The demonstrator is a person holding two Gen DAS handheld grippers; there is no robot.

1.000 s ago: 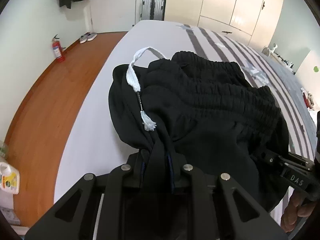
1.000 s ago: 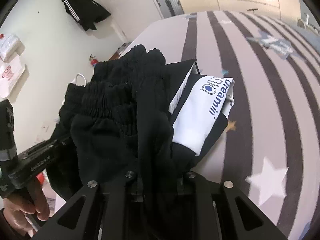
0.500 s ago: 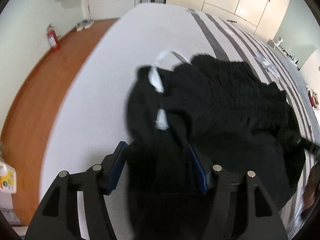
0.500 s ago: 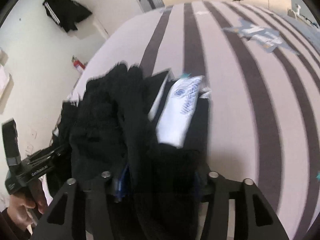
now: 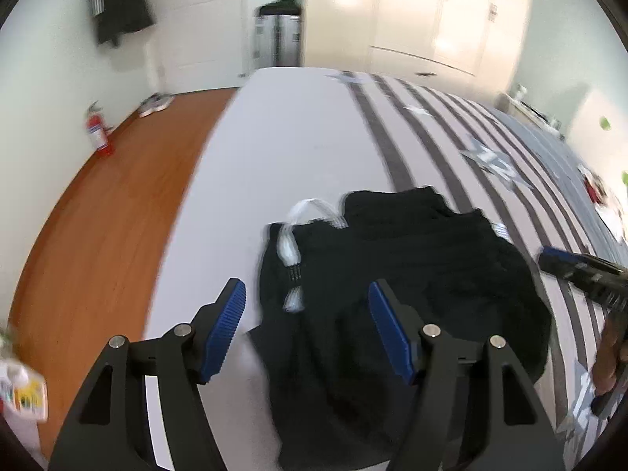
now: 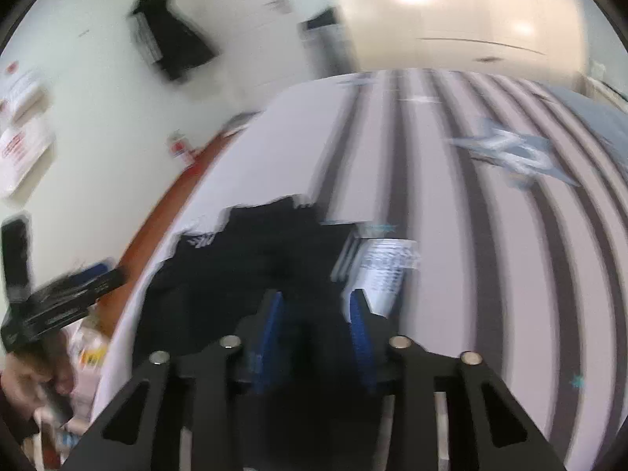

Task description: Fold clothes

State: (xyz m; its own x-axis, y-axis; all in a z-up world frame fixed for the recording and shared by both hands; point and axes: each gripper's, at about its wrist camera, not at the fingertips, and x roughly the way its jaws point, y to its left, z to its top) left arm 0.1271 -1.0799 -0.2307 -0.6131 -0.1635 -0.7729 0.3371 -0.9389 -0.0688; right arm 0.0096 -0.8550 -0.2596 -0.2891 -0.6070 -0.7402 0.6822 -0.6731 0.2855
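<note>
Over bed (image 5: 298,149), left claw (image 5: 308,327) tilts down.

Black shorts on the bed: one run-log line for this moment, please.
black shorts: bunched on striped bed | left tool: open, released | right tool: open, jaws just closing, cloth between

Striped bed (image 5: 298,141) — black folded clothes (image 5: 424,274), white garment (image 6: 386,271)

no text legible anywhere, blue print on the white panel (image 6: 386,271) smeared by blur, red marks on the wall papers (image 6: 23,149) unreadable, bottle label (image 5: 25,398) blurred too
</note>
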